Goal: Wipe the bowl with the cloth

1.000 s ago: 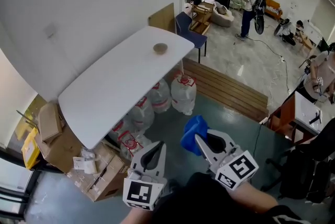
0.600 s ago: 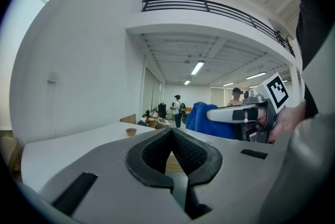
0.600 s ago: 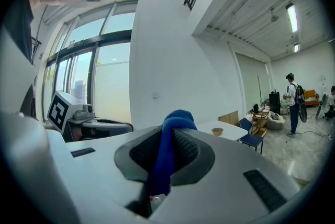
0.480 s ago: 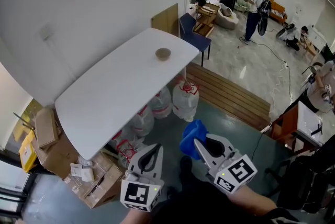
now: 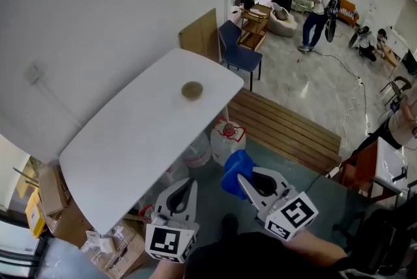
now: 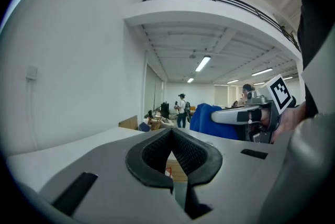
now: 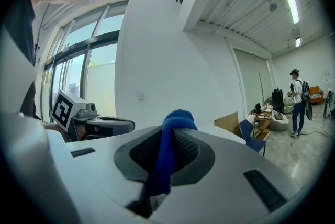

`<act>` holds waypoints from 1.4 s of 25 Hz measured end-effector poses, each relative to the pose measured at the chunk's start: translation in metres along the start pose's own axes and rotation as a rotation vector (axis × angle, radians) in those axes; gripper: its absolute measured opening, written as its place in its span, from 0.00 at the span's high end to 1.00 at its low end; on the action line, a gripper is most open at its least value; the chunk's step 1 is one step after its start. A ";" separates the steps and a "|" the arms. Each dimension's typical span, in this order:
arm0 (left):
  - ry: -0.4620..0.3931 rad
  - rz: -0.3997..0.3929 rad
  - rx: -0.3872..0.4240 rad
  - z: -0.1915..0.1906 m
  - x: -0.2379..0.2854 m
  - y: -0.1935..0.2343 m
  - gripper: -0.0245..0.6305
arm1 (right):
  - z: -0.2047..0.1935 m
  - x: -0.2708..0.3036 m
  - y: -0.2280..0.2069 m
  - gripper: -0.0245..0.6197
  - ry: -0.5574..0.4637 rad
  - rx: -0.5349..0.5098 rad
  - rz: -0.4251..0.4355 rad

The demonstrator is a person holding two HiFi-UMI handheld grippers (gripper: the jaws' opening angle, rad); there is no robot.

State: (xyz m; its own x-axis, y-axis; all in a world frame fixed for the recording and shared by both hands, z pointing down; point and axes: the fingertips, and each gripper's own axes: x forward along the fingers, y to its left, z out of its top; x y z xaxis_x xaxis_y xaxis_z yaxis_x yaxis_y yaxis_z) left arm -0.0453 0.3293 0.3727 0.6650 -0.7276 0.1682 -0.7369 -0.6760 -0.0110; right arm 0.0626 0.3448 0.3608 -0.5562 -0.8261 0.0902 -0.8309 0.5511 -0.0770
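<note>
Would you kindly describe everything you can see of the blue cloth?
The blue cloth is bunched fabric clamped between the right gripper's shut jaws. A fold bulges past the jaw tips and a strip runs back between them. It is held in the air near the white table, touching only the gripper.

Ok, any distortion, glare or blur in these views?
Head view: wide lens bows the table edge; bowl small but sharp. Left gripper view: dark rounded corners, ceiling lights bright. Right gripper view: same corners, bright windows at left, cloth in the jaws clear.
</note>
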 end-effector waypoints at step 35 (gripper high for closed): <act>0.045 -0.072 -0.060 0.022 0.264 0.255 0.95 | 0.035 0.319 -0.177 0.91 0.062 0.025 0.016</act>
State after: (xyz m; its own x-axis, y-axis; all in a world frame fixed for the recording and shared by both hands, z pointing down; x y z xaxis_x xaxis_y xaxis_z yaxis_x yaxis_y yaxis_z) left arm -0.0545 -0.0379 0.3929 0.7114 -0.6706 0.2102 -0.6943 -0.7171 0.0620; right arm 0.0325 -0.0200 0.3683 -0.5695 -0.8081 0.1503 -0.8220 0.5600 -0.1036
